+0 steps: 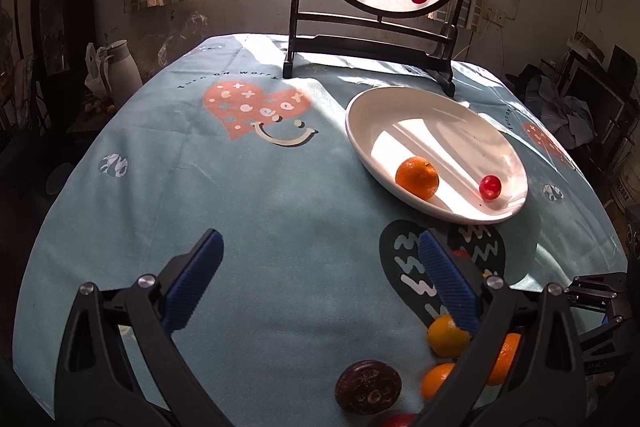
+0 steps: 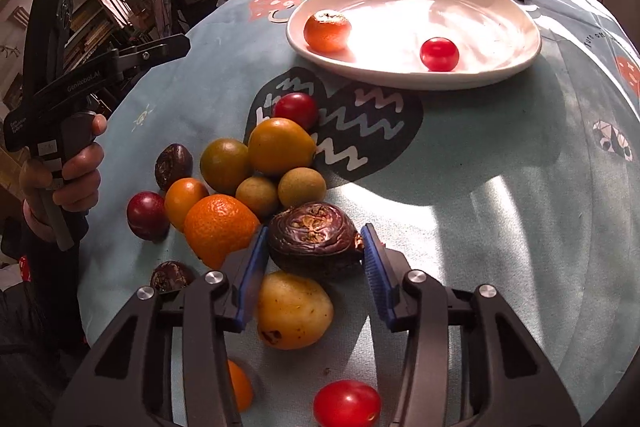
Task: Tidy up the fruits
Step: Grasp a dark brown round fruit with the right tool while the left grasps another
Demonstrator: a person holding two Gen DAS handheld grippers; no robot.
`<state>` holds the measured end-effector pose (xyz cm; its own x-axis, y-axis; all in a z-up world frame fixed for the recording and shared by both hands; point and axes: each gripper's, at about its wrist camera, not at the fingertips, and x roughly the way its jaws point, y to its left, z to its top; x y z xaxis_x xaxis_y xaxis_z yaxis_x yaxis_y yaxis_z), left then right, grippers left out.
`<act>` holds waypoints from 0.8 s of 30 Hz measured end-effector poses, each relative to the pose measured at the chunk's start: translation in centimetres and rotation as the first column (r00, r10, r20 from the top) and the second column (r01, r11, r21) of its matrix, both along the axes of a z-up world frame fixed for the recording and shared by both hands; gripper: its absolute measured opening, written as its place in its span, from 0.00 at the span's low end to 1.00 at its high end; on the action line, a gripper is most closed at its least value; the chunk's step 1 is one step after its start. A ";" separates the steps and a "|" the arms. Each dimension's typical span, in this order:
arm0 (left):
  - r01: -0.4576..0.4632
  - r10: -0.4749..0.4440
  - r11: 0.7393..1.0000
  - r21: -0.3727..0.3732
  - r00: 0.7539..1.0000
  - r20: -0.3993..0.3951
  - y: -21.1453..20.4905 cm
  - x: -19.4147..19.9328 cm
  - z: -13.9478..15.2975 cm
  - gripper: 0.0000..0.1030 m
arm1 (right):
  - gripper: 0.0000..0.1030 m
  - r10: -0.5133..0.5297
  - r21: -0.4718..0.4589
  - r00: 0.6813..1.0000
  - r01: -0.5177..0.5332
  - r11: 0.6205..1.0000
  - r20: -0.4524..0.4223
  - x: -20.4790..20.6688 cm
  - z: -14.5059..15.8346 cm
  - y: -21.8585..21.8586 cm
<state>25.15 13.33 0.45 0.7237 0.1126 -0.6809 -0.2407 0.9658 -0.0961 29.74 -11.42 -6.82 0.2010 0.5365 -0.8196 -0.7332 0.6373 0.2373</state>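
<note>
The right claw (image 2: 315, 250) clamps a wrinkled dark brown fruit (image 2: 314, 235) at the near edge of the fruit pile on the surface (image 2: 480, 167); the left claw (image 1: 320, 283) gapes wide, empty

The left wrist camera looks from higher up across the table (image 1: 240, 187); the right sits low over the fruit pile (image 2: 248, 179). Both face the plate (image 1: 360, 131) (shared ground).

table (image 1: 248, 211) | blue cloth | white plate (image 2: 520, 59) | loose fruit pile (image 2: 240, 183) | screen stand (image 1: 372, 45)
</note>
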 end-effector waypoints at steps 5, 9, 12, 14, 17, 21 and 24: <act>0.200 -0.208 0.973 -0.117 0.976 -0.058 0.1 -1.7 -2.1 0.96 | 0.46 -0.081 0.059 0.997 0.082 0.995 -0.005 1.2 0.9 -1.4; 0.275 -0.299 0.941 -0.199 0.948 -0.104 -0.1 -2.7 -4.0 0.87 | 0.46 -0.110 0.050 0.994 0.111 0.993 -0.016 1.7 0.6 -1.6; 0.295 -0.329 0.930 -0.219 0.934 -0.140 -0.6 -2.7 -4.8 0.79 | 0.46 -0.103 0.049 0.995 0.104 0.993 -0.010 1.6 0.7 -1.4; 0.297 -0.337 0.929 -0.219 0.925 -0.176 -1.0 -2.4 -5.5 0.69 | 0.46 -0.109 0.043 0.994 0.109 0.993 -0.009 1.7 0.7 -1.5; 0.300 -0.332 0.937 -0.178 0.923 -0.193 -1.6 -2.6 -5.7 0.67 | 0.46 -0.120 0.036 0.993 0.120 0.992 -0.002 1.8 0.6 -1.6; 0.273 -0.293 0.955 -0.119 0.934 -0.206 -2.5 -3.2 -5.7 0.66 | 0.46 -0.114 0.036 0.994 0.114 0.993 -0.003 1.7 0.6 -1.4; 0.253 -0.274 0.960 -0.122 0.940 -0.203 -2.8 -3.6 -5.4 0.56 | 0.46 -0.114 0.032 0.993 0.114 0.993 -0.003 1.7 0.6 -1.4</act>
